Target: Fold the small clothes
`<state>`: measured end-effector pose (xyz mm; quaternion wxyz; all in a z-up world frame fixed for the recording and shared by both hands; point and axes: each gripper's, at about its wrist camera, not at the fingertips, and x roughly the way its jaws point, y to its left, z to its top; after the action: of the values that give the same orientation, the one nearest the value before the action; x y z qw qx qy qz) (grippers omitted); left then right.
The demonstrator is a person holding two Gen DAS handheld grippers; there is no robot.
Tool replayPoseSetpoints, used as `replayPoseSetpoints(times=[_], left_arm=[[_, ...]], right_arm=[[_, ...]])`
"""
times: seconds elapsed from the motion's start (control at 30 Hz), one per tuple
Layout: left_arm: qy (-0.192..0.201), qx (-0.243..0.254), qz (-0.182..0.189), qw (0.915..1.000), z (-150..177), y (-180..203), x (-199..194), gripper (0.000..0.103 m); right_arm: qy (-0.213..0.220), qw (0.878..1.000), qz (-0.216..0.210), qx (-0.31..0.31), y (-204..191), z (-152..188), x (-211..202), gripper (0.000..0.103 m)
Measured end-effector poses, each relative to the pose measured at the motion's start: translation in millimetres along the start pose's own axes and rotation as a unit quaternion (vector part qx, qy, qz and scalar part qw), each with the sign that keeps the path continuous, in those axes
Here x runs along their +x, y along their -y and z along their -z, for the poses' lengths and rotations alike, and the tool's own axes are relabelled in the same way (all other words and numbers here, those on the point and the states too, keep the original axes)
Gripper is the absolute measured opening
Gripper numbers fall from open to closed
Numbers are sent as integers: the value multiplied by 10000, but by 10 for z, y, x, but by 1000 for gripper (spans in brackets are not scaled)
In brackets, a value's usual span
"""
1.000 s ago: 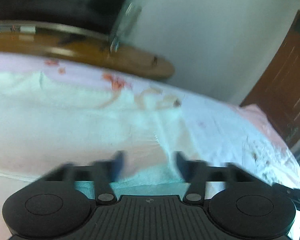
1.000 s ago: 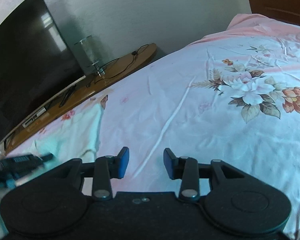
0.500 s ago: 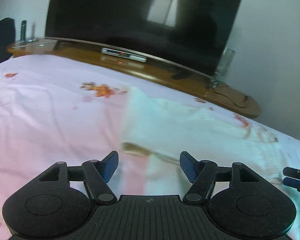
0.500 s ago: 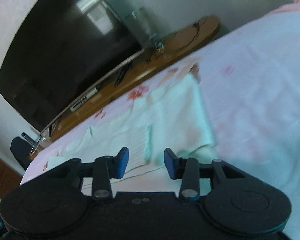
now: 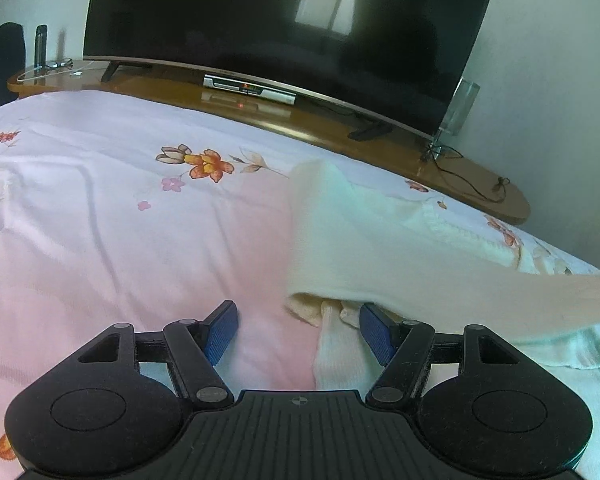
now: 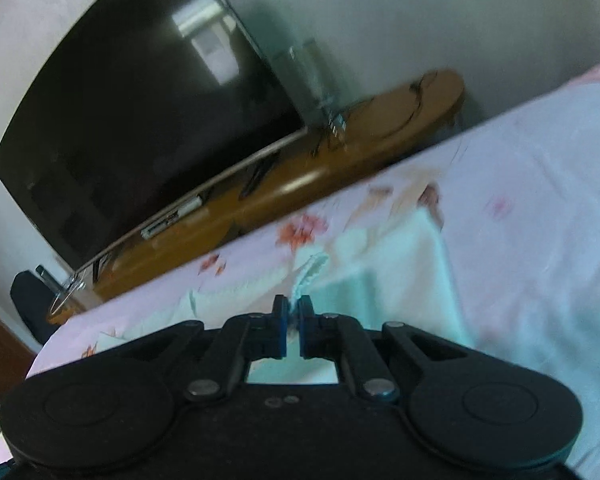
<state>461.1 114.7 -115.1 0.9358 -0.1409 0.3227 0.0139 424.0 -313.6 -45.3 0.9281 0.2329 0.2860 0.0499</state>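
Left view only: my left gripper (image 5: 298,330) hangs released, fingers (image 5: 220,330) wide apart over the pink floral bed (image 5: 120,240); a cream garment (image 5: 380,248) lies right of centre with one layer lifted across.
Right view only: my right gripper (image 6: 293,330) is clenched on a thin edge of that garment (image 6: 380,264), cloth pinched between the blue pads.
Garment position: on the bed, near the wooden TV stand (image 5: 324,124).
Long axis: from my left gripper up towards the television (image 5: 284,28); the raised flap trails right.
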Motion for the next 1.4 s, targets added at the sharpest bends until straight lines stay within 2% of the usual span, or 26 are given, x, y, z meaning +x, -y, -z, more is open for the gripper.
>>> replayPoseSetpoints(times=[0.17, 0.27, 0.7, 0.87, 0.97, 1.1, 1.23, 1.3, 1.37, 1.4], left_arm=[[-63, 153, -115, 9998, 9, 66, 28, 67], [-80, -43, -51, 9999, -5, 29, 7, 67], [-129, 158, 14, 9998, 23, 38, -29, 67], [-126, 224, 22, 9997, 30, 44, -30, 67], [-117, 191, 35, 9997, 37, 30, -46, 67], [-108, 311, 23, 9995, 53, 48, -51, 67], [-156, 268, -11, 9995, 37, 45, -105, 67], [39, 159, -105, 9998, -5, 31, -268, 67], [438, 278, 29, 9986, -72, 108, -429, 67], [580, 380, 189, 9974, -118, 192, -460, 67]], right_arm=[[-138, 9999, 90, 49, 186, 2, -19, 6], [-130, 9998, 166, -9, 238, 37, -55, 6], [-390, 9972, 631, 82, 596, 180, 1, 6], [-332, 9973, 627, 191, 657, 196, -10, 6], [-392, 9971, 644, 82, 669, 219, 45, 6], [-259, 9982, 546, -19, 654, 189, 17, 6], [-437, 9971, 616, -83, 705, 217, 91, 6], [-434, 9971, 603, -155, 687, 193, 68, 7], [-358, 9969, 638, -278, 680, 162, 5, 10], [-196, 9964, 752, -351, 663, 148, -53, 17]])
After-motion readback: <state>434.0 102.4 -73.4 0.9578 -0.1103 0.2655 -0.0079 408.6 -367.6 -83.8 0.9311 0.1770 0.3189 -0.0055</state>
